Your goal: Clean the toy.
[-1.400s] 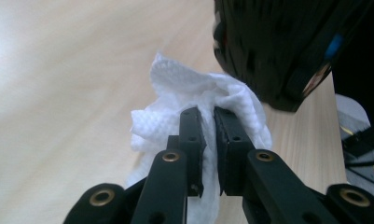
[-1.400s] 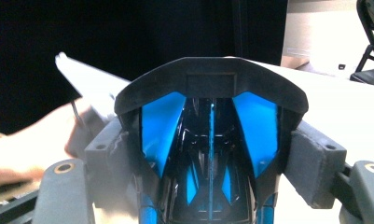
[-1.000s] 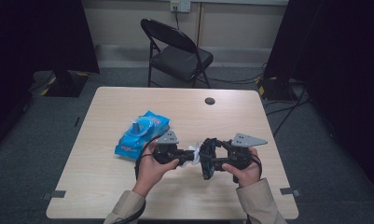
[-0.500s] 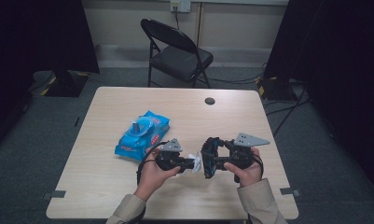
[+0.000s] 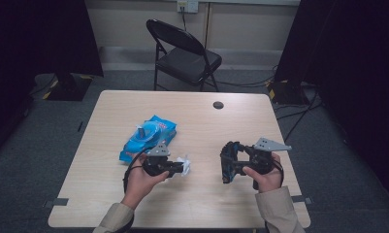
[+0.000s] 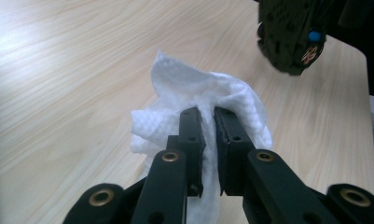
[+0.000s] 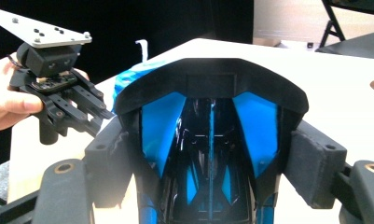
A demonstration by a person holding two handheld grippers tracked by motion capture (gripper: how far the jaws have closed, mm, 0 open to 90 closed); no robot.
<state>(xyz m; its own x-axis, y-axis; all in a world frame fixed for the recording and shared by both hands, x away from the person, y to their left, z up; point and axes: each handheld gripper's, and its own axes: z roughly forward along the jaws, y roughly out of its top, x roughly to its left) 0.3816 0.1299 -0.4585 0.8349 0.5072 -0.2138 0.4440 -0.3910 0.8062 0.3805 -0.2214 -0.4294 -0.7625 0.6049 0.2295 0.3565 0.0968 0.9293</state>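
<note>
Left gripper (image 5: 181, 168) clamped on white wipe (image 6: 201, 100), near table (image 5: 109, 194) edge. Right gripper (image 5: 227, 162) clamped on black-blue goggles (image 7: 210, 135). Wiping step; next, bring wipe onto goggles.

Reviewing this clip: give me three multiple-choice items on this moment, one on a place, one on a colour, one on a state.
1. Where does the blue wipes pack lie?
A. on the chair
B. on the table, ahead of the left gripper
C. on the floor

2. What colour is the wipe?
A. white
B. yellow
C. green

3. How does the right gripper stand?
A. open and bare
B. lying on the table
C. shut on a black and blue object

Key: 1 B, the high view shows it there. 2 A, white cloth between the left jaws. 3 C, pads press its sides.
</note>
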